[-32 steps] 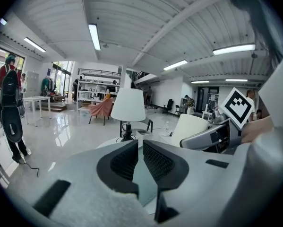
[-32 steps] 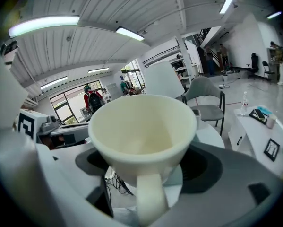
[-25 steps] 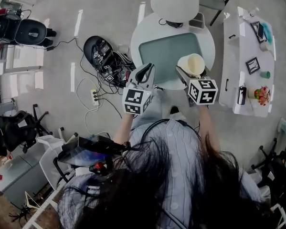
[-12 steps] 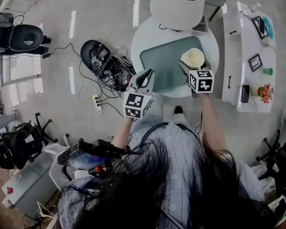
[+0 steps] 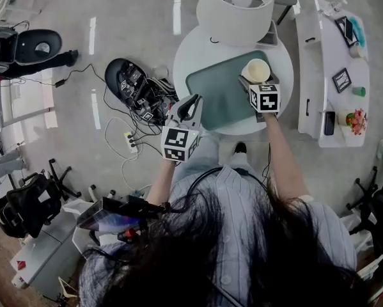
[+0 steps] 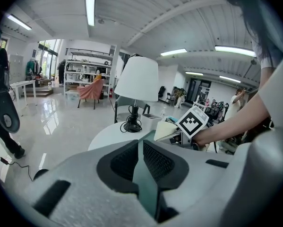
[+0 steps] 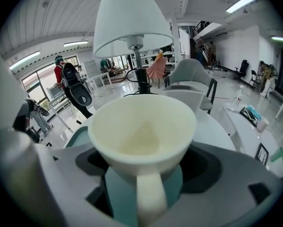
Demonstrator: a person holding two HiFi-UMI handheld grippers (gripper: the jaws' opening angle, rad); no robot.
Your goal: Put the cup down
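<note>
Power strip (image 5: 130, 141): lies on the floor left of the table, with cables running from it toward a black open case (image 5: 132, 77).
Left gripper (image 5: 192, 101): held over the near left edge of the round table; its jaws meet at the tips, leaving only a thin slit behind them, and nothing sits between them.
Round table (image 5: 192, 51): white top, directly ahead of the person.
Mat (image 5: 215, 96): green and rectangular, lying flat on the table top and covering its middle.
Lamp (image 5: 234, 5): white shade on a dark stem, standing at the far side of the table, beyond the mat.
Cup (image 7: 141, 126): cream, empty and upright, with its handle turned back toward the gripper; it is over the far right corner of the mat. Whether its base touches the mat cannot be told.
Right gripper (image 5: 257, 80): jaws closed against the cup, one on each side of its body below the rim.
Side table (image 5: 335, 110): long and white, standing apart to the right of the round table and carrying small items.
</note>
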